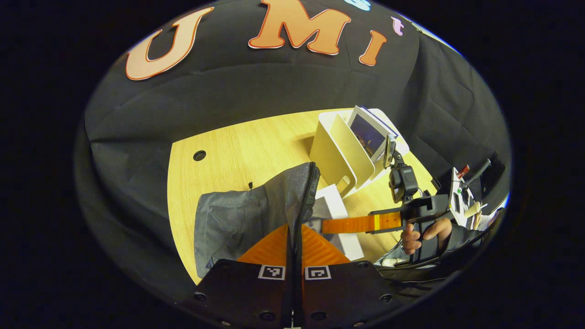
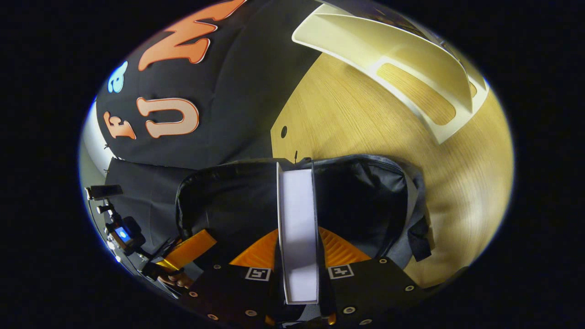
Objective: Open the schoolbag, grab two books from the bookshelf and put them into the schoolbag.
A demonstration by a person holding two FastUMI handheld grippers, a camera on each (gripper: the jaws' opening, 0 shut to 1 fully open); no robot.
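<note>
Each gripper has a black body plate with round screws and two square black-and-white markers beside the ribbed fingers (image 1: 315, 249). Behind the right gripper (image 1: 320, 225), a hand (image 1: 422, 235) emerges from a dark sleeve (image 1: 466, 237).

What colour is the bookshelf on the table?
Cream-white bookshelf; clearest in the right gripper view.

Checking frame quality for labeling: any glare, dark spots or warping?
Left gripper view: table evenly lit, fisheye bends its edge. Right gripper view: bright glare on table at right, schoolbag interior very dark, book edge nearly blown white, bookshelf curved by distortion.
</note>
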